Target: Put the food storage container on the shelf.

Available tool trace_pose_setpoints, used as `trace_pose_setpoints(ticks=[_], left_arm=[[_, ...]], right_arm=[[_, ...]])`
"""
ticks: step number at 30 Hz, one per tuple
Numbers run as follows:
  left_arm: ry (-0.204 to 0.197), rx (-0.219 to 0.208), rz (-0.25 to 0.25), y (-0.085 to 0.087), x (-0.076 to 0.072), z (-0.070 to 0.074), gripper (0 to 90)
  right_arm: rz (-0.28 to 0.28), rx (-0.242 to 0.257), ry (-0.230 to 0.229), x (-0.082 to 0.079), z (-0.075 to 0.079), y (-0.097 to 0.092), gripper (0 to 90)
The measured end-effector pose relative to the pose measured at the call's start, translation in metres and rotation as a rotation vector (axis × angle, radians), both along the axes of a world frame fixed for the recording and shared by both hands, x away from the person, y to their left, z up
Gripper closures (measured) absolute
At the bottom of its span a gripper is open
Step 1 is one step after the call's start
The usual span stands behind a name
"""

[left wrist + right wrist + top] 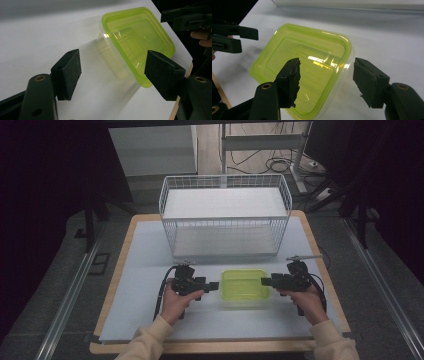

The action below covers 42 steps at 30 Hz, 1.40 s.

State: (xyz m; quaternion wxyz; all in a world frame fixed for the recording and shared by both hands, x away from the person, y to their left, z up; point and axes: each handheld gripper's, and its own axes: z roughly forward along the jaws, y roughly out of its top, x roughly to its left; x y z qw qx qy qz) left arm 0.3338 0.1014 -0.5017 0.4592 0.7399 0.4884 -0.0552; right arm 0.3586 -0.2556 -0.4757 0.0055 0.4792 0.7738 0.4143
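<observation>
A clear plastic container with a lime-green lid [244, 285] sits on the white table top near the front edge. My left gripper [216, 285] points at its left end and my right gripper [264, 281] at its right end. In the left gripper view the container [137, 37] lies ahead, its near corner between the open jaws of the left gripper [113, 67], with no pad touching it. In the right gripper view the right gripper [327, 77] stands open over a corner of the container [307, 67], pads apart from the lid.
A white wire basket [225, 181] with two shelves stands behind the container at the back of the table [140, 270]. The wooden table edge runs close to the front. Dark floor, rails and cables surround the table.
</observation>
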Motion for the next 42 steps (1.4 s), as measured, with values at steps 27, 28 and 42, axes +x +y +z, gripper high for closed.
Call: trace_pose_setpoints(ticks=[27,28,42], left_arm=[[0.084,-0.059,-0.067,-0.031,0.017,-0.017,69.0],[0.077,-0.055,-0.064,-0.031,0.016,-0.016,69.8],[-0.019,-0.07,-0.053,-0.022,0.001,0.004,80.7]], right_arm=[[0.007,0.059,0.123,0.009,-0.02,-0.007,67.2],[0.009,0.076,0.133,0.009,-0.02,-0.009,68.5],[-0.01,0.118,0.071,-0.005,-0.007,-0.007,78.8]])
